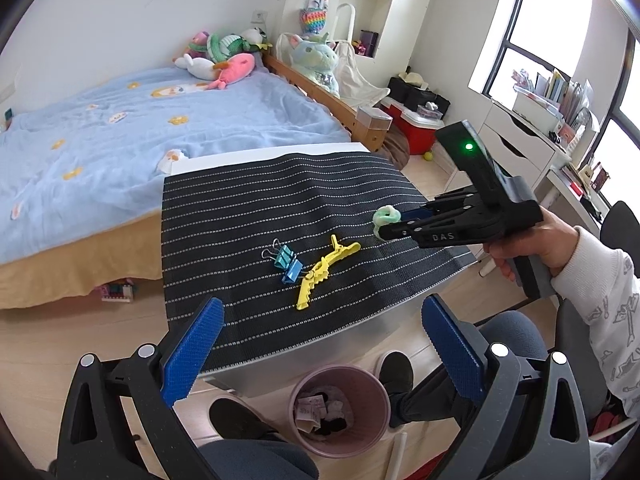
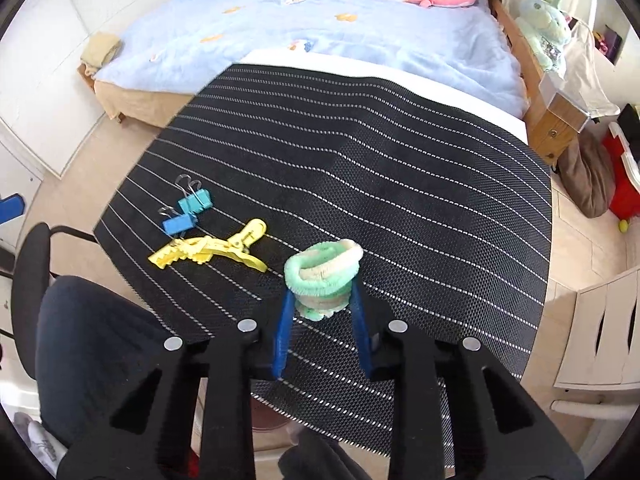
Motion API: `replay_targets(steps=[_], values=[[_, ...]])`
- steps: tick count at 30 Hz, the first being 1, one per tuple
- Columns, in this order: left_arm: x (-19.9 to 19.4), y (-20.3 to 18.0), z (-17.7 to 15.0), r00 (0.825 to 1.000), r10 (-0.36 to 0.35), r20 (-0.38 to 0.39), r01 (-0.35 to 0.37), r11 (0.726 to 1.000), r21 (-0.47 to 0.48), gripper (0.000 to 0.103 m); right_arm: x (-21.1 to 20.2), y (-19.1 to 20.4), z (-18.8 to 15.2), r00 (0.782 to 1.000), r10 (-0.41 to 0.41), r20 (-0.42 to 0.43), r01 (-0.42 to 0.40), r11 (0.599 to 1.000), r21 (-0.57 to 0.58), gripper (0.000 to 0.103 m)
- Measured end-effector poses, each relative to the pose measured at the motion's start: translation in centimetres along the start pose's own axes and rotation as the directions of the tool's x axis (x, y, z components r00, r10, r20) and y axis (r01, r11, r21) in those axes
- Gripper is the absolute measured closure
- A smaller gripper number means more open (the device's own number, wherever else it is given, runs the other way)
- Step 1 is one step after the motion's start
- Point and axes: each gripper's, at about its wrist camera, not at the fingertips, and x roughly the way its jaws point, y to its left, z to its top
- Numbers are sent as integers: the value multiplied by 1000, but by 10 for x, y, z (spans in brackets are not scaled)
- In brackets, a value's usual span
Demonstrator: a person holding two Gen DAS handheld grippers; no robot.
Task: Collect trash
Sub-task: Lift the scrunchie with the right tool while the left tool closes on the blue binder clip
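My right gripper (image 2: 320, 304) is shut on a fuzzy green and cream hair tie (image 2: 323, 270) and holds it over the black striped mat (image 2: 400, 184). In the left wrist view the right gripper (image 1: 386, 228) holds the hair tie (image 1: 385, 217) above the mat's right side. A yellow hair clip (image 1: 322, 272) and two blue binder clips (image 1: 286, 262) lie on the mat (image 1: 248, 208); they also show in the right wrist view, hair clip (image 2: 212, 251), binder clips (image 2: 186, 212). My left gripper (image 1: 324, 344) is open and empty above the mat's near edge. A pink trash bin (image 1: 340, 408) with scraps stands on the floor below.
A bed with a blue blanket (image 1: 120, 128) and plush toys (image 1: 224, 60) lies behind the table. White drawers (image 1: 516, 148) and a red box (image 1: 416, 128) stand at the right. The person's legs and shoes (image 1: 394, 372) flank the bin. A black chair (image 2: 32, 280) is at the left.
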Motion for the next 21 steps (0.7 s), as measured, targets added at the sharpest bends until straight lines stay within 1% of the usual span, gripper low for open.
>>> replay_targets(steps=[5,11,14,17,21], values=[[8,2,16,1000,1,-12,-1,1000,30,8,-14,2,-3,1000,12,19,-12,1000,11,76],[26,10,41,998,16,-55,-14,999,45,8,-24,2,-6,999,21,33,-21,1000,15,76],[39,16,53,996,9,-94,-5,999,37,8,-26,0,-8,999,18,38,-18,1000,19,76],[55,21,63,990,10,-138,-3,999,52,8,-28,-3,-9,999,14,40,-15,1000,22,76],[78,27,72,976,-5,-217,18,998,61,8,-31,-5,-11,999,11,45,-13,1000,27,76]])
